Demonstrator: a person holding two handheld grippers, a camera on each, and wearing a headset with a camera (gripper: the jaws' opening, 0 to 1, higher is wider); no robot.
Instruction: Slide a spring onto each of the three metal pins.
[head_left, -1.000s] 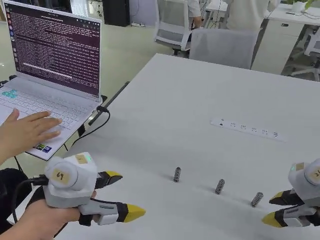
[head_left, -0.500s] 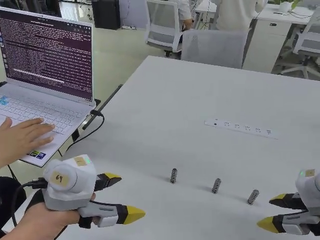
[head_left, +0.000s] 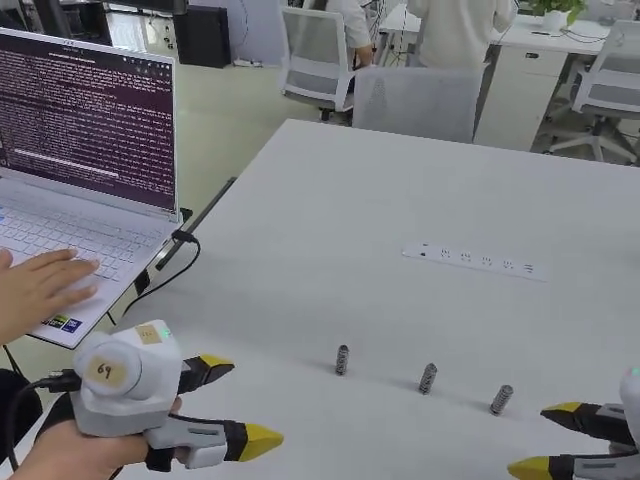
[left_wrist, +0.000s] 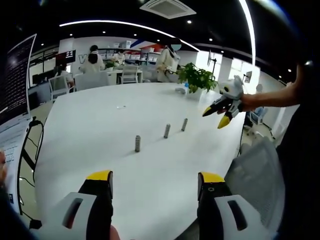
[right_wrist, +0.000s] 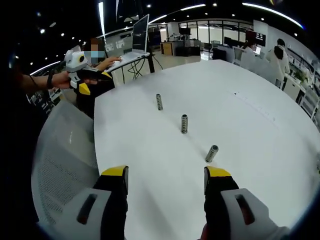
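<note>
Three springs (head_left: 342, 360) (head_left: 428, 378) (head_left: 501, 399) upright in a row on the white counter (head_left: 400, 190).
Left gripper (head_left: 240, 400) and right gripper (head_left: 543, 438) flank them, jaws apart; power strip (head_left: 475, 262) beyond; a hand (head_left: 40, 290) on the laptop (head_left: 85, 150).

Head view: high, looks forward and down over white table (head_left: 400, 200); three springs (head_left: 428, 378) low, near 6 o'clock. Left gripper view: low at table edge, faces springs from left; right gripper (left_wrist: 214, 119) at 2 o'clock. Right gripper view: low, opposite end, nearer springs. All share spring row.
</note>
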